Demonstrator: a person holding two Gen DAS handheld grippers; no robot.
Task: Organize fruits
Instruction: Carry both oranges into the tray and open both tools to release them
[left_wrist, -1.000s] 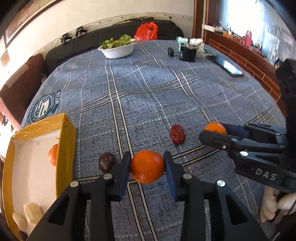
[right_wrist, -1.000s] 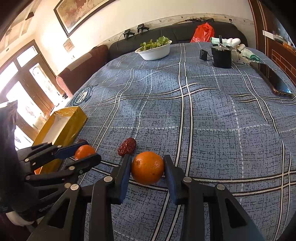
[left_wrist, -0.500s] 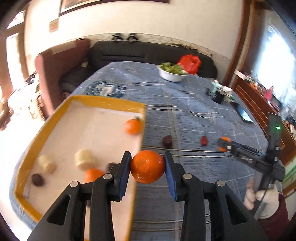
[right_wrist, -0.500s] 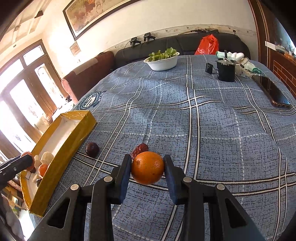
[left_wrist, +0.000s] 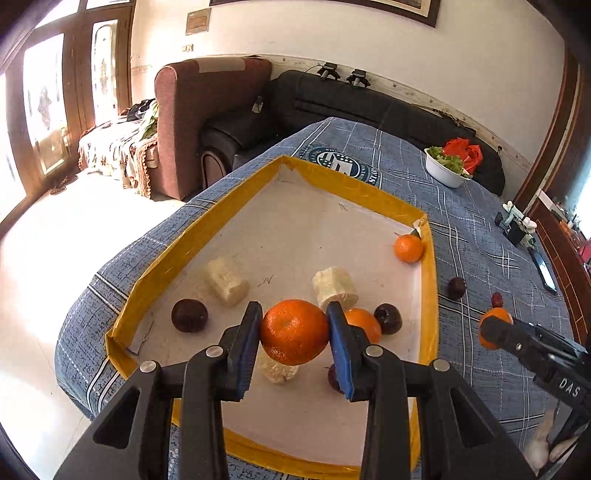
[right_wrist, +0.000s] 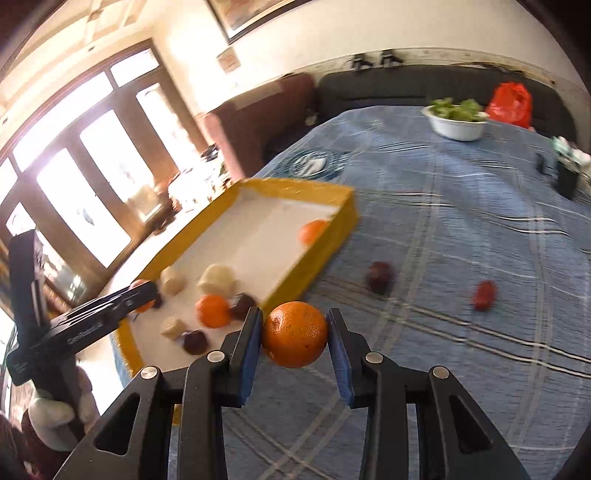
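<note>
My left gripper (left_wrist: 293, 332) is shut on an orange (left_wrist: 294, 331) and holds it above the yellow-rimmed tray (left_wrist: 177, 251), near the tray's front. The tray holds oranges (left_wrist: 408, 248), dark plums (left_wrist: 189, 315) and pale banana pieces (left_wrist: 225, 281). My right gripper (right_wrist: 294, 334) is shut on another orange (right_wrist: 294, 334), above the blue cloth beside the tray's right wall (right_wrist: 325, 254). A dark plum (right_wrist: 379, 276) and a red date (right_wrist: 484, 294) lie on the cloth right of the tray. The right gripper also shows in the left wrist view (left_wrist: 496, 332), and the left gripper in the right wrist view (right_wrist: 142, 295).
A white bowl of greens (left_wrist: 446, 170) and a red bag (left_wrist: 463, 151) stand at the table's far end. A black cup (right_wrist: 567, 179) and a phone (left_wrist: 543, 267) sit at the right. A sofa and armchair (left_wrist: 207, 110) lie beyond the table.
My left gripper has carried its orange left from the cloth to above the tray. My right gripper has lifted its orange and swung left toward the tray.
</note>
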